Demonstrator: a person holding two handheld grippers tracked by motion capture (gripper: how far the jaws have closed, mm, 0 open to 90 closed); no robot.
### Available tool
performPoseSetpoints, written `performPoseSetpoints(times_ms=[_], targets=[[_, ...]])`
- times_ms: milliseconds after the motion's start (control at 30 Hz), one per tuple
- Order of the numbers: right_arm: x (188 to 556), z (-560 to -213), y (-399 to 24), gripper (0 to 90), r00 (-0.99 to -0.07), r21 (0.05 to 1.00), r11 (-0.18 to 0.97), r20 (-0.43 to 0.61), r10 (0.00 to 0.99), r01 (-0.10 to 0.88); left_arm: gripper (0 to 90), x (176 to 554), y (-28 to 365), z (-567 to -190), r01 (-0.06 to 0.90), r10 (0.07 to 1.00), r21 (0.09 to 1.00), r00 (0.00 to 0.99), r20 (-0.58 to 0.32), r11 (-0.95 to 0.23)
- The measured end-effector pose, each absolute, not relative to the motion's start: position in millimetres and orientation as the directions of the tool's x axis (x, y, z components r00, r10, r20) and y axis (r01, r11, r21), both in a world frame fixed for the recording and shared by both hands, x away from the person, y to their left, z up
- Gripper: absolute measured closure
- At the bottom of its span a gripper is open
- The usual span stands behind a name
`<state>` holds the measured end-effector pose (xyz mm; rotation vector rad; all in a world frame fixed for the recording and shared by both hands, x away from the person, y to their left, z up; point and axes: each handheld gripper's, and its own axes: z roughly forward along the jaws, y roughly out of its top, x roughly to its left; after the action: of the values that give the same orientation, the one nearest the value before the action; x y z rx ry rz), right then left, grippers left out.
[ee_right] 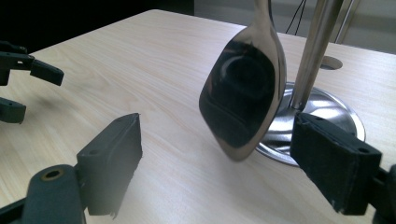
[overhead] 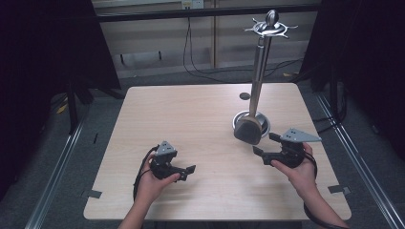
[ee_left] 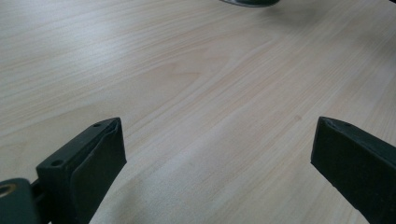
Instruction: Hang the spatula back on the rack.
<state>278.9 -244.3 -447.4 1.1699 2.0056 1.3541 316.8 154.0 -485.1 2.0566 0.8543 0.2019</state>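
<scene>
A shiny steel serving spoon (overhead: 248, 130) hangs from a tall metal utensil stand (overhead: 258, 67), its bowl low over the stand's round base (overhead: 264, 125). My right gripper (overhead: 264, 144) is open just in front of and to the right of the bowl, not touching it. In the right gripper view the spoon (ee_right: 243, 93) hangs just beyond the open right gripper (ee_right: 215, 163), slightly right of centre, with the pole (ee_right: 317, 46) and base (ee_right: 322, 112) behind it. My left gripper (overhead: 187, 172) is open over bare table at the front left. The left gripper (ee_left: 217, 154) has nothing between its jaws.
The light wooden table (overhead: 191, 119) has a dark round cable hole (overhead: 244, 96) behind the stand. The stand's top ring of hooks (overhead: 270, 27) rises high over the back right. Dark curtains flank the table, and cables lie on the floor beyond it.
</scene>
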Motion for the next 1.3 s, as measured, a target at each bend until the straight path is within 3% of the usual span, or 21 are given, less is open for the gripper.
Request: performPoseSetpoints(times_ms=[1300], targets=[[263, -473, -272, 14.5, -0.532, 0.861, 0.214, 0.075, 0.843, 0.461, 3.0, 316, 151, -487, 0.491, 0.635, 0.779, 0.756, -0.159, -0.39]])
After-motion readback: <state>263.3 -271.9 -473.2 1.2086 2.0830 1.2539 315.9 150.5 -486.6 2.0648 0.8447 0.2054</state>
